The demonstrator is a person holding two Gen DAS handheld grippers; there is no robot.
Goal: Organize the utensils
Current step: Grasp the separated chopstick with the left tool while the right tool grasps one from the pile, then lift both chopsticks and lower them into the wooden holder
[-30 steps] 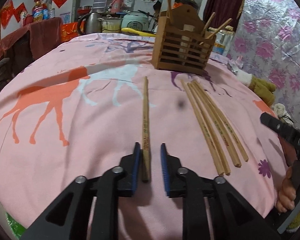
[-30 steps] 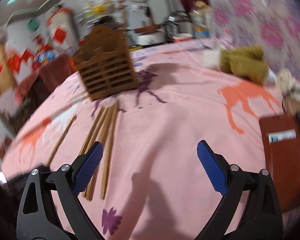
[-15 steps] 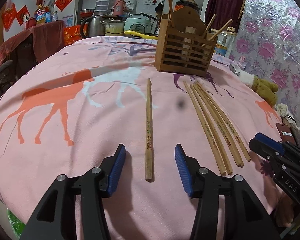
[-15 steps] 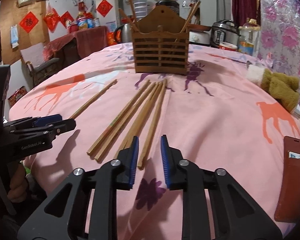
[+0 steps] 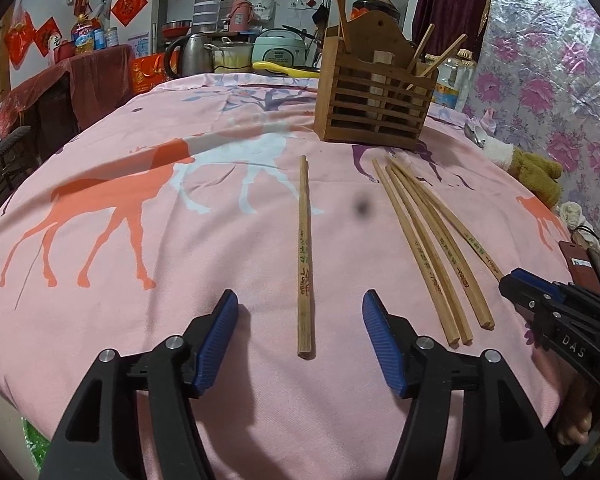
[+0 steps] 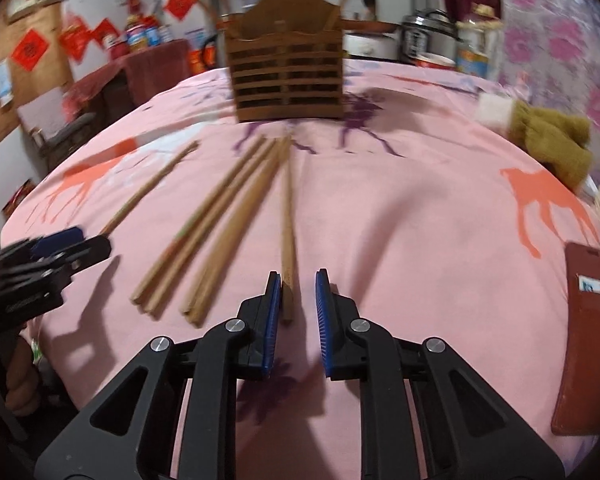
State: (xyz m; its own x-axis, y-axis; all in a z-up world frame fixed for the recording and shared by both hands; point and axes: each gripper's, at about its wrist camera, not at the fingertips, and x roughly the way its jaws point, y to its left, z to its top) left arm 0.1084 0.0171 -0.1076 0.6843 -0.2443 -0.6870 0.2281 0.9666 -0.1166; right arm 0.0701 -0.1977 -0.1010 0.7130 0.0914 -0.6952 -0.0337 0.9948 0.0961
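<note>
**Chopsticks mostly still out of the holder**

Chopsticks: a few already upright in the holder point(image 5: 374, 92) at the counter's point(image 5: 140, 320) far end. One chopstick point(image 5: 304, 256) flat between the wide-open left claw's point(image 5: 300, 344) jaws, untouched. Beside it, a loose bundle point(image 5: 428, 240), also flat. Right claw point(image 6: 297, 308) narrowed around the rightmost stick's point(image 6: 287, 216) near end, seemingly not yet clamped. Left to do, judging by this: lifting and slotting all six.
</note>
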